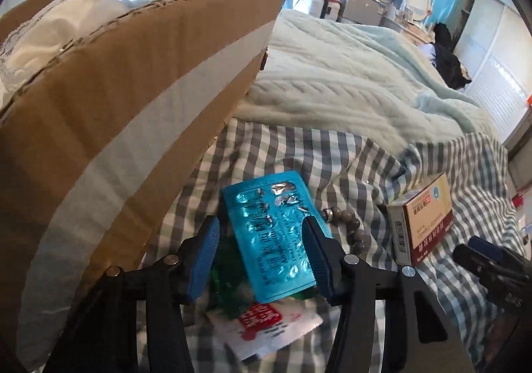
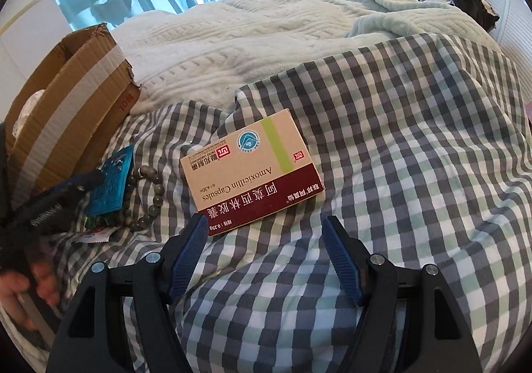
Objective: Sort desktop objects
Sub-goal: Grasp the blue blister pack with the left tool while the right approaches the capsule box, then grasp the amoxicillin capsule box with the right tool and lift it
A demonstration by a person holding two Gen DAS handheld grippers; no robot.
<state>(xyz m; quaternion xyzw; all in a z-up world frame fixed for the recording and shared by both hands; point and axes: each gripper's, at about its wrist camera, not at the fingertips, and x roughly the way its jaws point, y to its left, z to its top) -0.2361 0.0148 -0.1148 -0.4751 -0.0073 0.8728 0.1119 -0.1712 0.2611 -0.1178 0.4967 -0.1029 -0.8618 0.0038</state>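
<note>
Left hand-held gripper (image 1: 262,260) half-open around blue blister pack (image 1: 276,233), pads not pressing; may slip on soft bed. Right hand-held gripper (image 2: 262,260) wide, empty, near medicine box (image 2: 252,170).

- The right gripper (image 2: 262,256) has blue pads (image 2: 188,251) that stand apart, with nothing between them.
- Just past its tips lies a medicine box (image 2: 249,170), tan and dark red, flat on a checked blanket (image 2: 399,140).
- Left of the box is a string of round beads (image 2: 149,203).
- Next to the beads lies a shiny blue pill sheet (image 2: 111,180).
- The left gripper (image 2: 63,193) reaches over that sheet, and a hand (image 2: 23,286) shows at the near left edge.
- A cardboard box (image 2: 66,106) with pale tape sits far left.
- A fluffy pale blanket (image 2: 266,30) lies farther back.
</note>
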